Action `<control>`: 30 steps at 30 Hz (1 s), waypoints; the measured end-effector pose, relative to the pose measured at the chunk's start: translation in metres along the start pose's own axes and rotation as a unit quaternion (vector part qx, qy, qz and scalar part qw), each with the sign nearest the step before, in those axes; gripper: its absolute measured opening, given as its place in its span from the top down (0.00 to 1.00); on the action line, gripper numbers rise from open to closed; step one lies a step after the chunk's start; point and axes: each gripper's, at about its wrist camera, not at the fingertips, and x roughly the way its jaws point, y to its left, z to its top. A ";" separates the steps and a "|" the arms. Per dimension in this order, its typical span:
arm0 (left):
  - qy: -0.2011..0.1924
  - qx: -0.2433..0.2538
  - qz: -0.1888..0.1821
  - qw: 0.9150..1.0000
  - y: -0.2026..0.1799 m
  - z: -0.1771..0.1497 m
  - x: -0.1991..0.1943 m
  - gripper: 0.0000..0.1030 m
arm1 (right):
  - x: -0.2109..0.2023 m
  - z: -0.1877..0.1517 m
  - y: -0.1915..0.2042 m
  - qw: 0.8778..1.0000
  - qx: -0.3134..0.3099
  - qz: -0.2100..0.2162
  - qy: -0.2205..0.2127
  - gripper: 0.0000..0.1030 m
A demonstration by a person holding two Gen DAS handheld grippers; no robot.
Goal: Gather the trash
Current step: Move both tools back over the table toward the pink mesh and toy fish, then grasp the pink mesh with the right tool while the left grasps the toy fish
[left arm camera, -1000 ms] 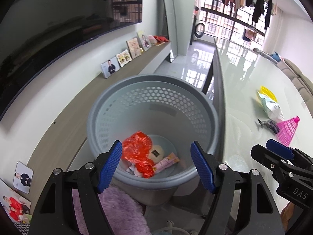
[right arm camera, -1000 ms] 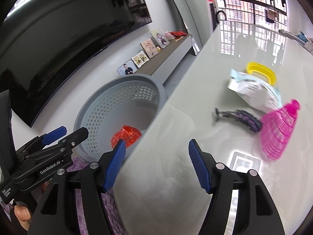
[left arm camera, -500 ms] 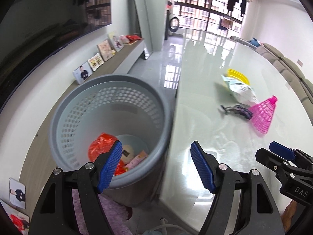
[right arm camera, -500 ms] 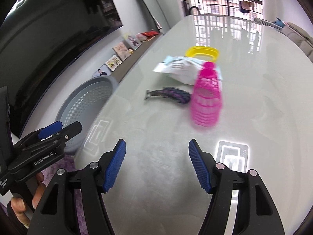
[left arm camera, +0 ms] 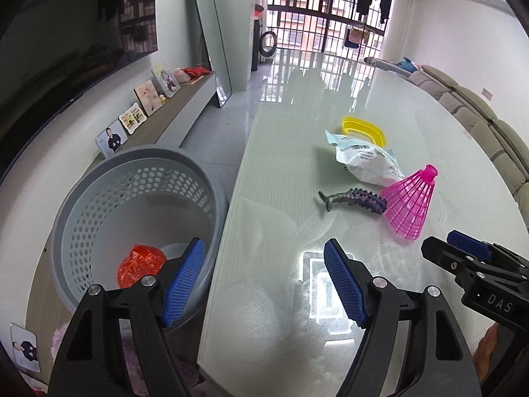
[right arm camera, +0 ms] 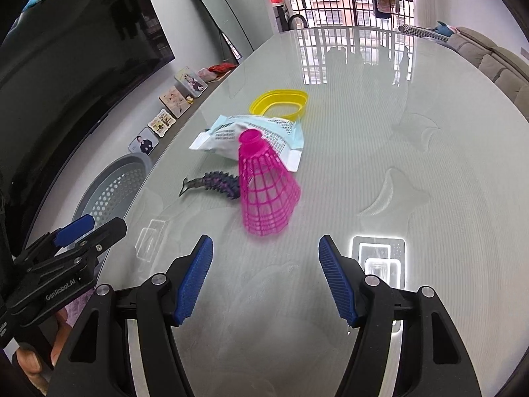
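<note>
Pink shuttlecock (right arm camera: pixel 267 189) lies on the counter (right arm camera: pixel 413 172), next to a white bag (right arm camera: pixel 251 135) and a purple toy (right arm camera: pixel 215 183). Both grippers tilt down over the counter. The right gripper (right arm camera: pixel 264 279) is wide with nothing in it. The left gripper (left arm camera: pixel 263 283) is opening, empty too, beside the grey basket (left arm camera: pixel 132 178).

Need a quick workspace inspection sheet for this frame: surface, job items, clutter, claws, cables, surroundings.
Surface: glossy pale table, ceiling lights reflected.
Job's things: pink mesh cone, dark spiky toy, white packet, yellow ring on the table; grey bin beside it holds a red wrapper.
Clutter: nothing seen.
Claws: left claw opening, empty; right claw open, empty.
Cables: nothing seen.
Surroundings: framed photos, mirror, sofa.
</note>
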 end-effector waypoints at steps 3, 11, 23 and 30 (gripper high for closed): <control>0.002 0.005 -0.002 1.000 -0.005 0.005 0.005 0.29 | 0.006 0.008 -0.001 1.000 0.003 -0.002 -0.001 0.38; 0.006 0.000 0.001 1.000 -0.003 0.016 0.015 0.29 | 0.021 0.026 0.003 1.000 -0.003 -0.001 -0.007 0.38; 0.019 -0.002 -0.002 1.000 -0.005 0.020 0.030 0.28 | 0.029 0.028 0.007 1.000 -0.022 -0.006 -0.006 0.43; 0.021 0.005 -0.006 1.000 -0.014 0.019 0.032 0.26 | 0.028 0.027 0.003 1.000 -0.019 0.002 0.001 0.62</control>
